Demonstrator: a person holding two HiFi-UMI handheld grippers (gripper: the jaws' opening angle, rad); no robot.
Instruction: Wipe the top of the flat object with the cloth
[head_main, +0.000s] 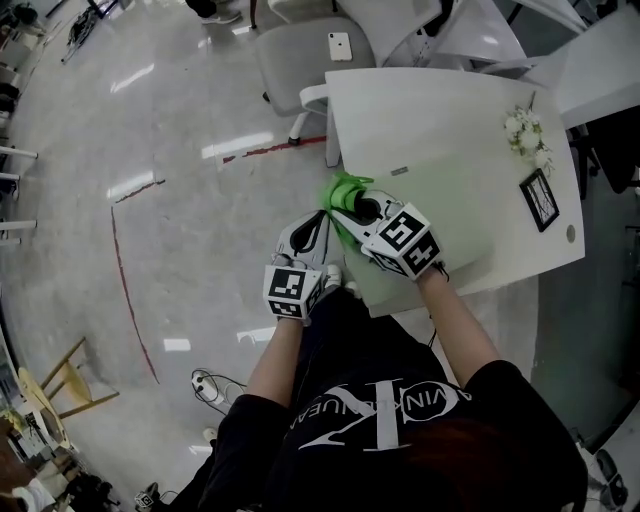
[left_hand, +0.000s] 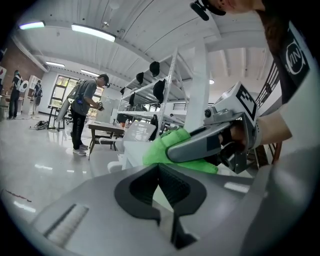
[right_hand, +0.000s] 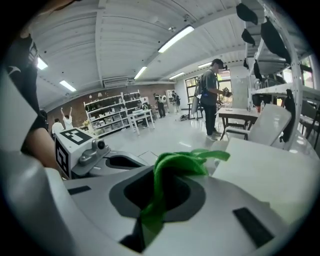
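Green cloth (head_main: 343, 188) bunched at the white counter's (head_main: 450, 110) left edge, beside a pale flat sheet (head_main: 455, 200), clamped in the right gripper (head_main: 352, 206). Left gripper (head_main: 313, 228) sits just off that edge. Left gripper view: jaws pressed together, nothing between. Right gripper view: jaws pinching the cloth, a fold draped over them.

Green cloth (head_main: 343, 188) is sitting bunched, clamped in the right gripper (head_main: 352, 206), at the pale mat's (head_main: 440, 190) left edge.

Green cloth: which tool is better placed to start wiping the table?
Right: the right tool is shut on the green cloth at the white table; the left tool is shut, empty.
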